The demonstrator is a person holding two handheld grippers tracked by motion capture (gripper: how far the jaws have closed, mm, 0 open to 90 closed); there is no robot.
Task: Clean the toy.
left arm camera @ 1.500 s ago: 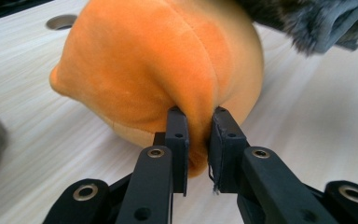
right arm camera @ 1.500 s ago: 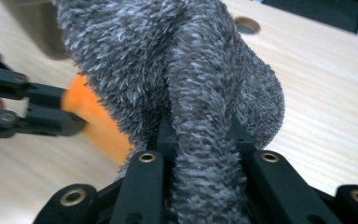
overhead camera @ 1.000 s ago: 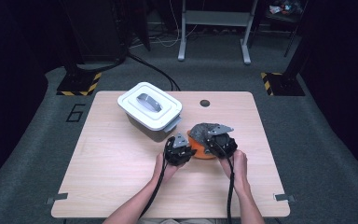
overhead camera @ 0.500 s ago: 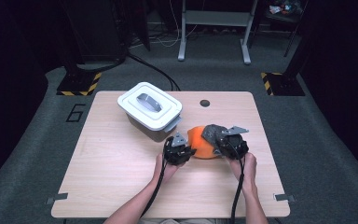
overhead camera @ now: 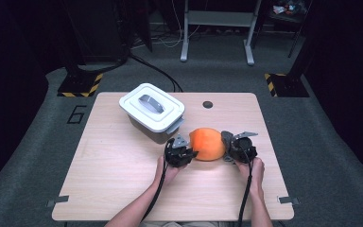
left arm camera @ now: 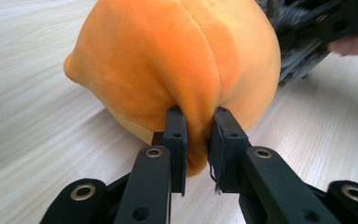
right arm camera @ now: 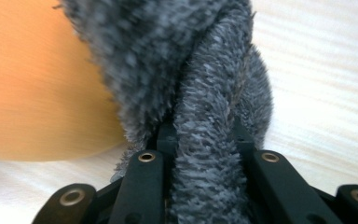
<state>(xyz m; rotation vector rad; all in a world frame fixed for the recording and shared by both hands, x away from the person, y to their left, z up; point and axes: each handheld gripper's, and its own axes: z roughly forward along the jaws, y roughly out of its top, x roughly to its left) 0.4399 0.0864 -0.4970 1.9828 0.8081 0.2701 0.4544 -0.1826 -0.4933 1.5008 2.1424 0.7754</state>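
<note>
An orange plush toy (overhead camera: 208, 144) lies on the wooden table (overhead camera: 113, 179), a little right of its middle. My left gripper (overhead camera: 189, 153) is at the toy's left end, shut on a pinch of orange fabric (left arm camera: 196, 116). A grey fuzzy part (overhead camera: 227, 138) hangs off the toy's right end. My right gripper (overhead camera: 230, 147) is shut on this grey fuzzy part (right arm camera: 200, 93), and the fur bulges up between its jaws and hides the tips. The orange body (right arm camera: 37, 93) lies just to the left of it in the right gripper view.
A white lidded box (overhead camera: 152, 111) with a grey handle stands behind and to the left of the toy, close to it. A small round hole (overhead camera: 208, 104) sits near the table's far edge. The right gripper's body (left arm camera: 307, 42) shows behind the toy.
My right hand has moved right and down with the grey fuzzy part, uncovering more of the orange body. The left hand has held still.
</note>
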